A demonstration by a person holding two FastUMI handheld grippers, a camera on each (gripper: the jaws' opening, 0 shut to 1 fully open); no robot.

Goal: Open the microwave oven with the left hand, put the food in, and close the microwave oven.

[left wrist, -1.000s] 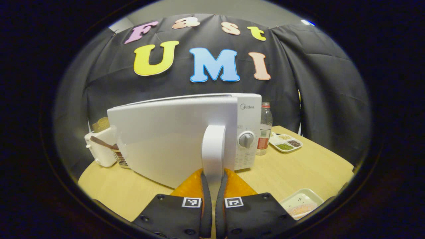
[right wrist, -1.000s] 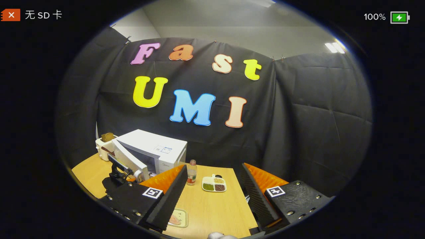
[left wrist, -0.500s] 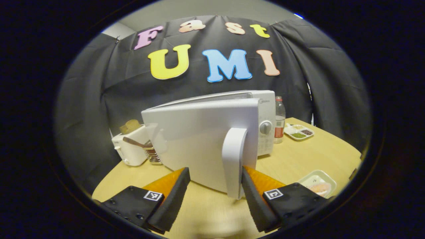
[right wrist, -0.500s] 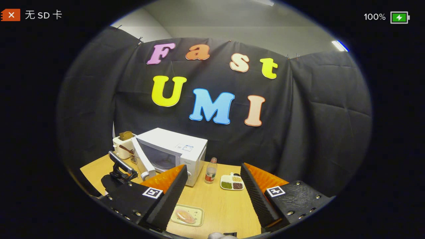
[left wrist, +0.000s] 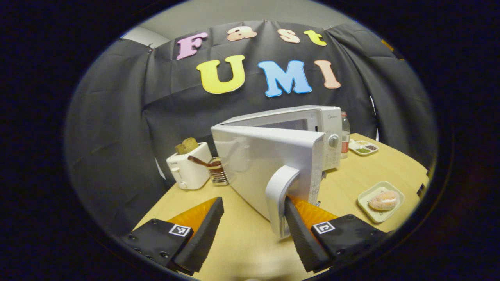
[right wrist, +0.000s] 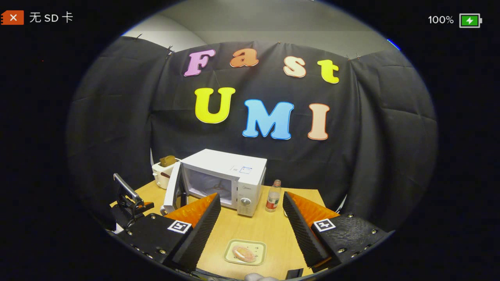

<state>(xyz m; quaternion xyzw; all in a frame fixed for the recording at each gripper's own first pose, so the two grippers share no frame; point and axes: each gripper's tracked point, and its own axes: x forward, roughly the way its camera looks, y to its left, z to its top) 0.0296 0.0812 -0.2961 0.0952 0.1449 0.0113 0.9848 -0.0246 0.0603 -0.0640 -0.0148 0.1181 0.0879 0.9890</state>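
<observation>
The white microwave (left wrist: 324, 128) stands on the wooden table (left wrist: 250, 249) with its door (left wrist: 269, 164) swung wide toward me. My left gripper (left wrist: 252, 234) is open; the door handle (left wrist: 278, 203) sits just inside its right finger, with nothing pressed between the fingers. The food, a pale bun-like piece on a small tray (left wrist: 381, 201), lies to the right. In the right gripper view the open cavity (right wrist: 207, 187) shows behind the door (right wrist: 172, 191), and the food tray (right wrist: 245, 253) lies near the front edge below my open, empty right gripper (right wrist: 252, 230). The left gripper (right wrist: 145, 205) is by the door's edge.
A white toaster (left wrist: 187, 169) with bread and a small rack with a spoon (left wrist: 216, 171) stand left of the microwave. A bottle (right wrist: 273, 195) and a divided dish of grains (left wrist: 363, 147) sit to its right. Black cloth walls the table in.
My left gripper went from shut on the door handle to open. The door swung wider open. The right gripper view shifted so the microwave and food tray sit nearer its centre.
</observation>
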